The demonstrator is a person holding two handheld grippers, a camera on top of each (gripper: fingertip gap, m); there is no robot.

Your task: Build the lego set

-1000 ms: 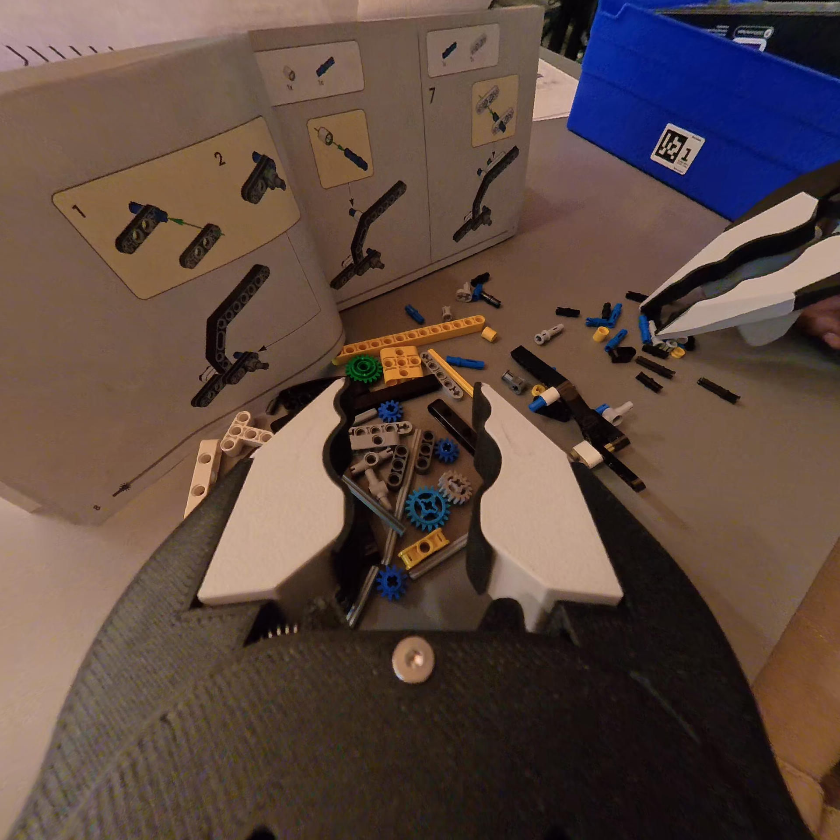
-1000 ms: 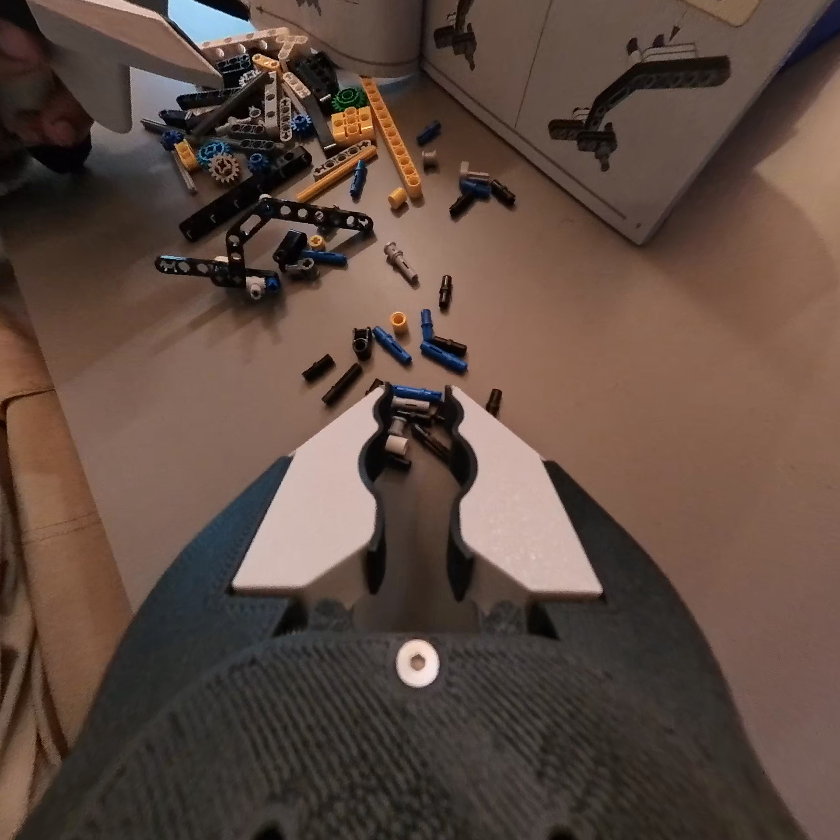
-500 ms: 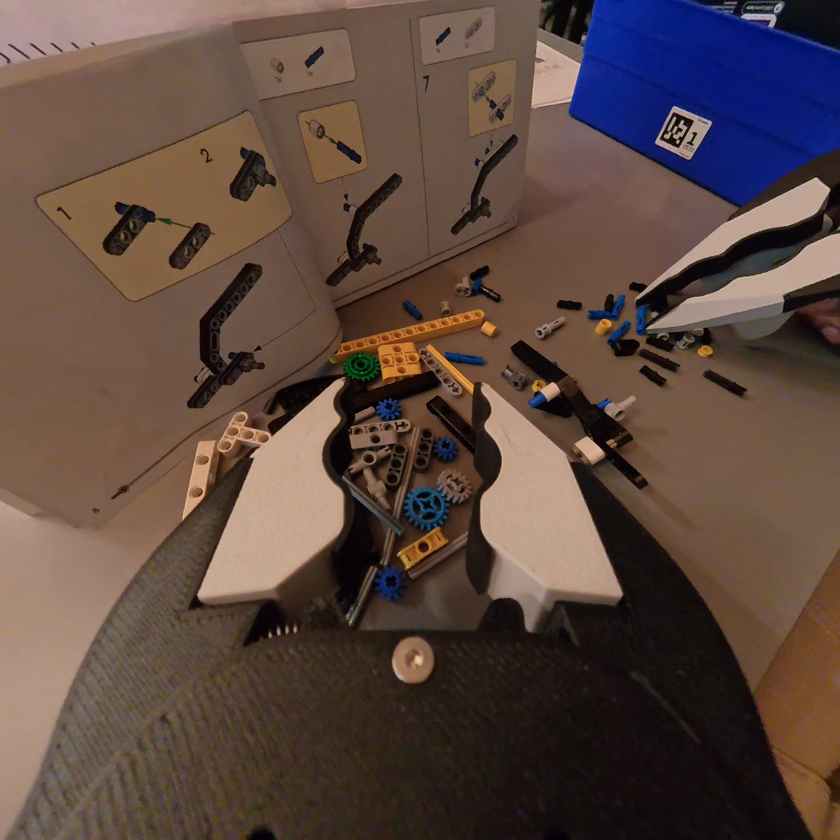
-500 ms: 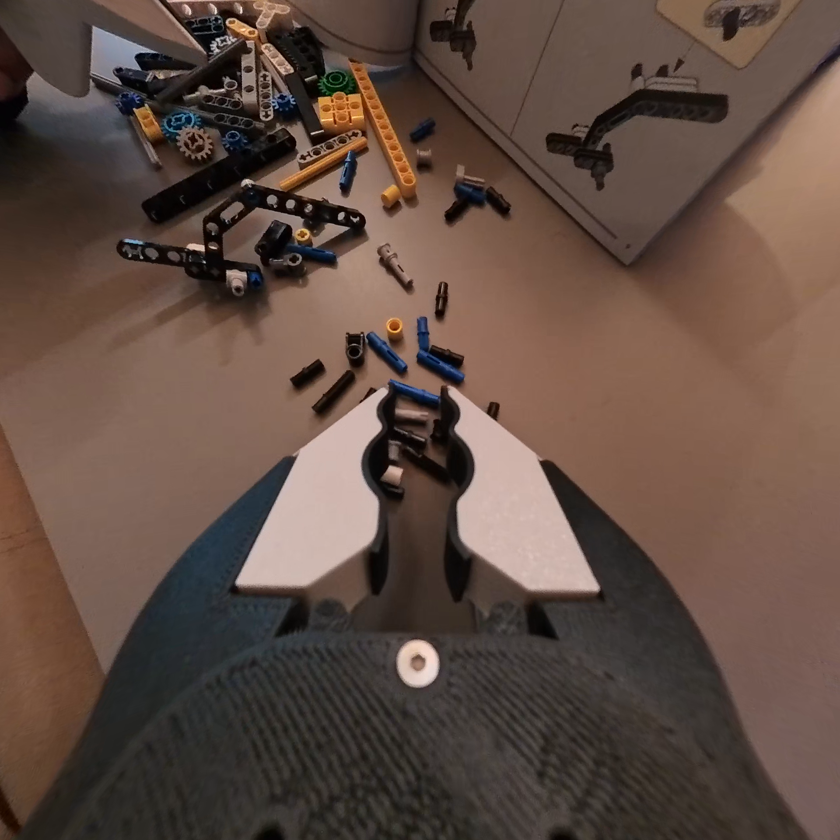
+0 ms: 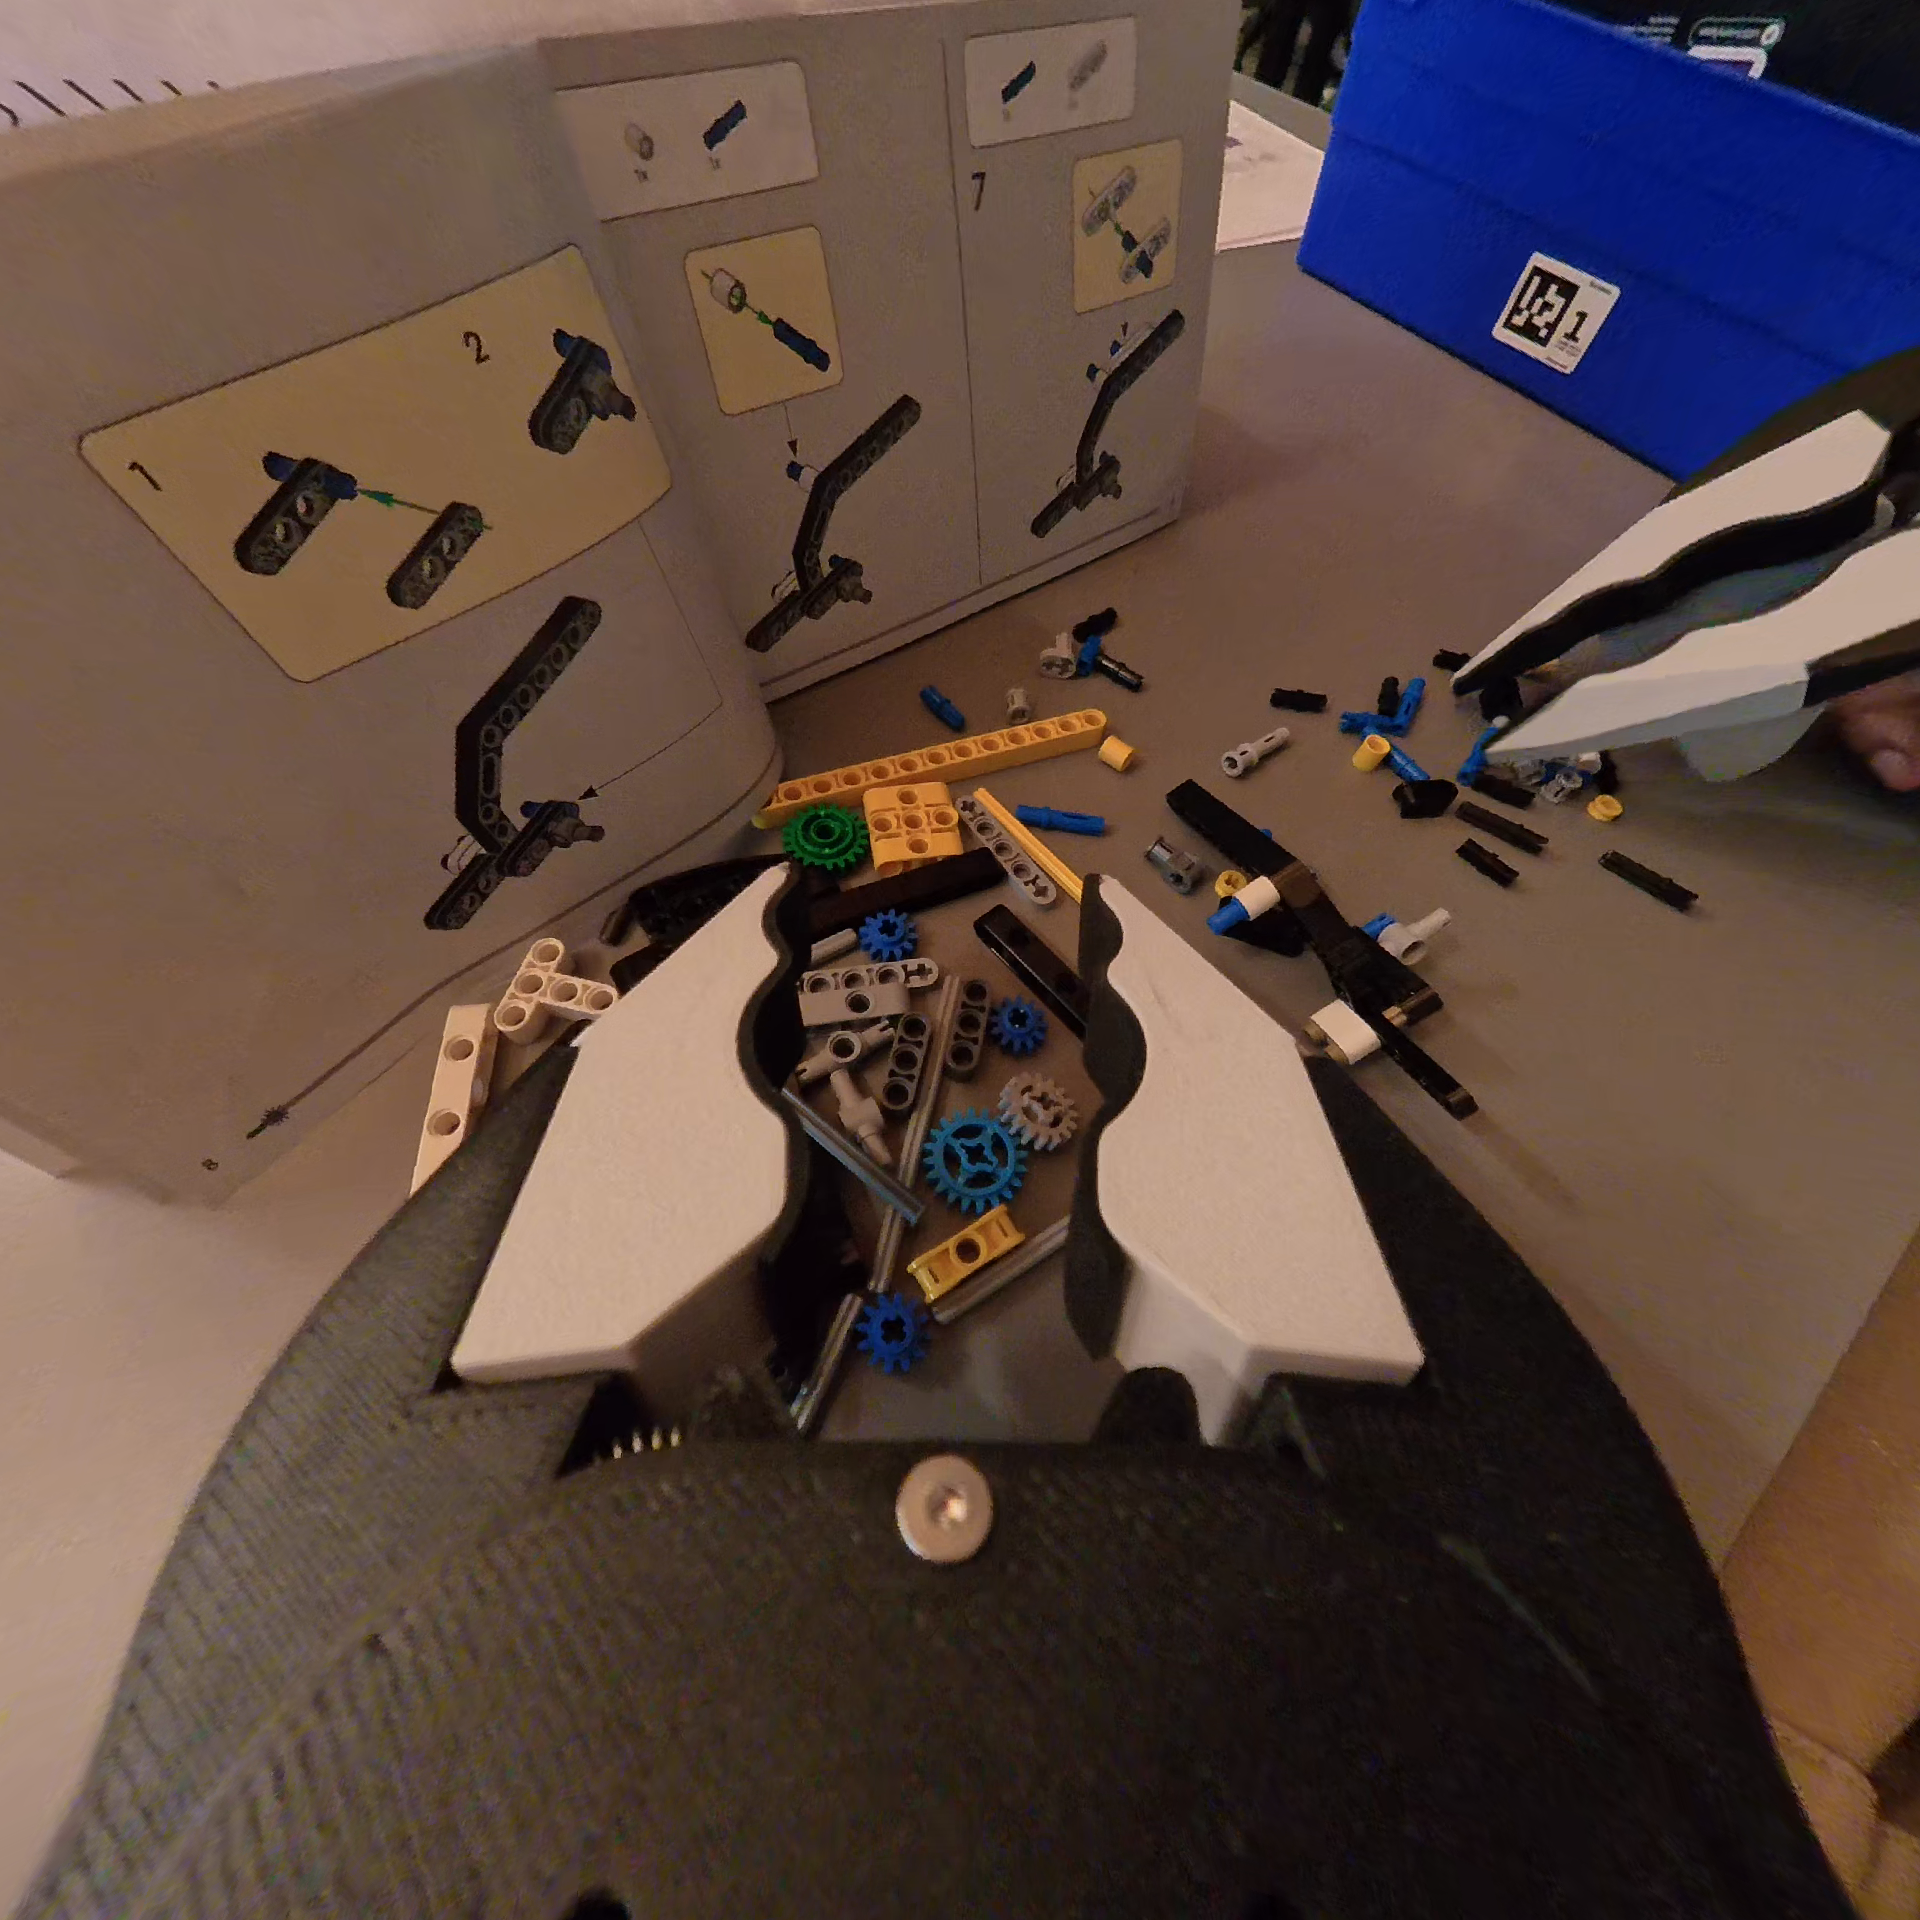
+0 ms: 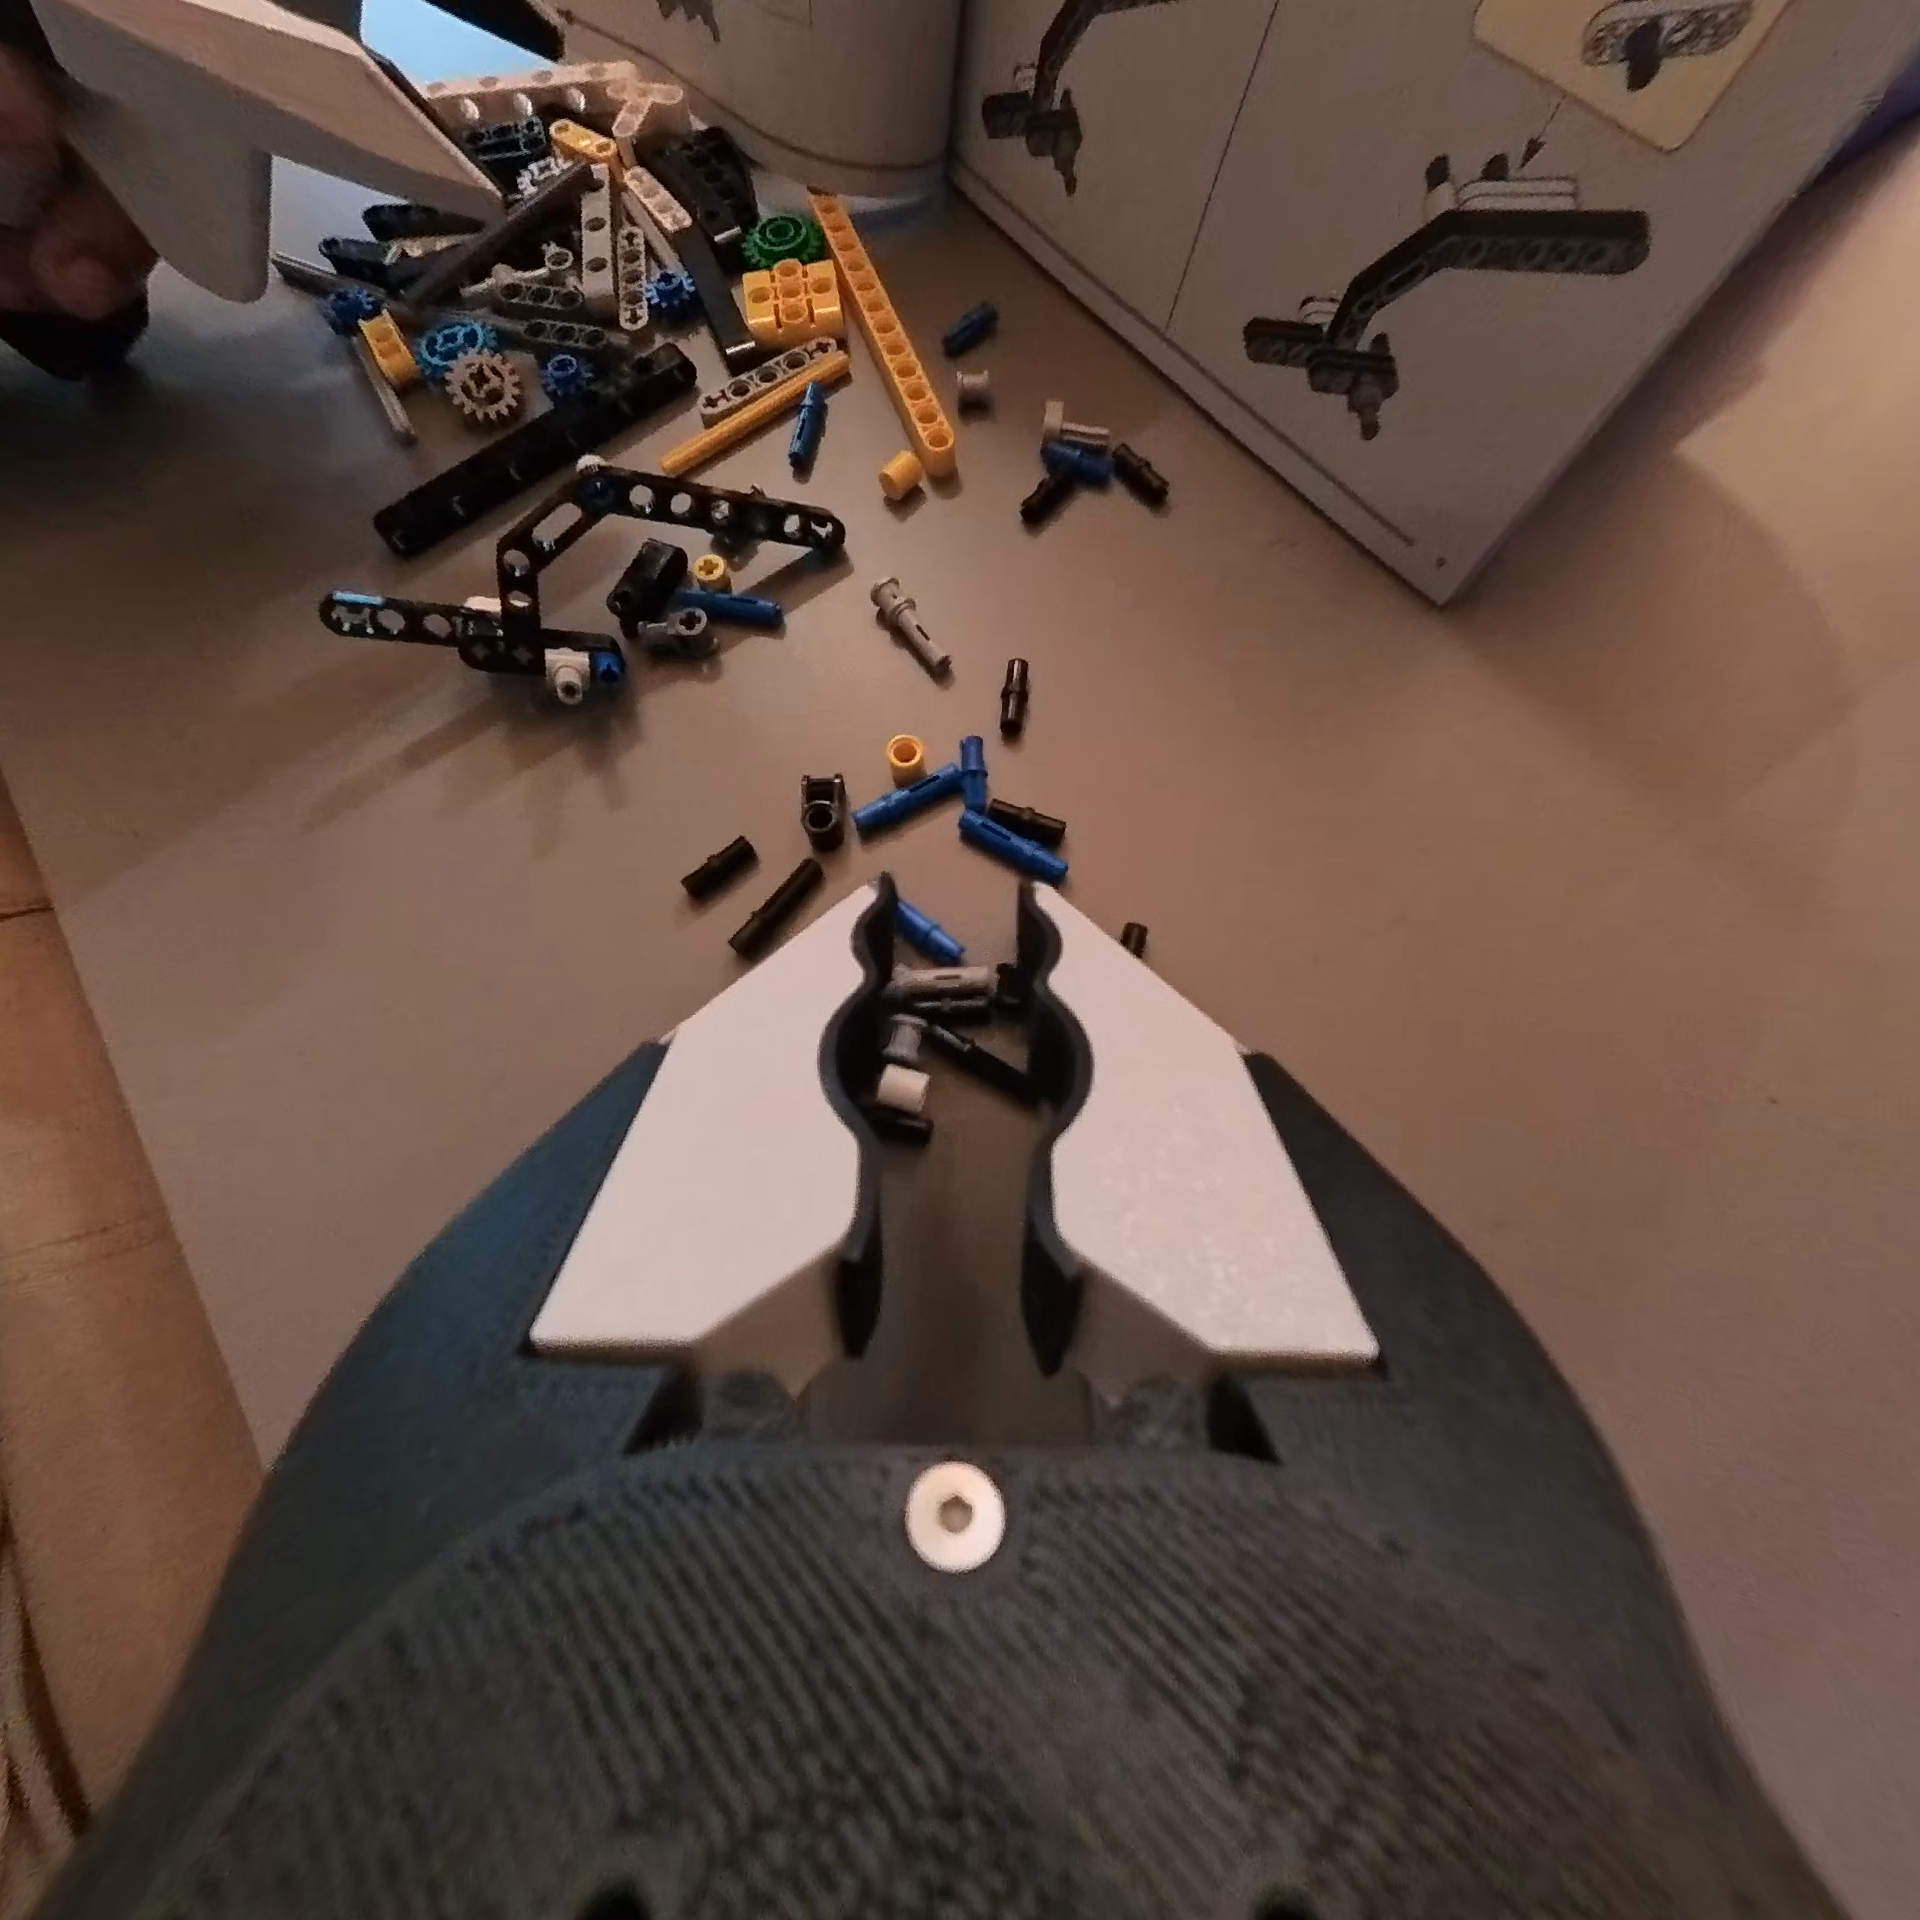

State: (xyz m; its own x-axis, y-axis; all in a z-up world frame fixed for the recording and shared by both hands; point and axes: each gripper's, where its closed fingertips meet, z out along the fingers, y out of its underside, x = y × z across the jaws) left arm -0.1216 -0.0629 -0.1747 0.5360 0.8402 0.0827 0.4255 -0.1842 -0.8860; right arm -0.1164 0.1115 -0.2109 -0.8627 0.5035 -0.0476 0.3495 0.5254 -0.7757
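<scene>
The right gripper (image 6: 951, 904) hangs low over the desk (image 6: 1455, 935), jaws parted around a cluster of small pins (image 6: 940, 1023), grasping none as far as the view shows. The left gripper (image 5: 935, 894) gapes, released, above the lego pile (image 5: 925, 1049) of gears and beams. Farther off lie the part-built black beam assembly (image 6: 540, 582) and the upright instruction booklet (image 5: 436, 520).

The left gripper (image 5: 935, 894) has two white, wedge-shaped plastic fingers (image 5: 665, 1143) lined with wavy black inner pads, set in a dark grey, ribbed printed body with a silver screw (image 5: 943, 1507) at its centre. The right gripper (image 6: 951, 899) is built alike: white angular fingers (image 6: 1164, 1174), scalloped dark pads, a dark blue-grey textured shell and a white hex-socket screw (image 6: 954, 1519).
</scene>
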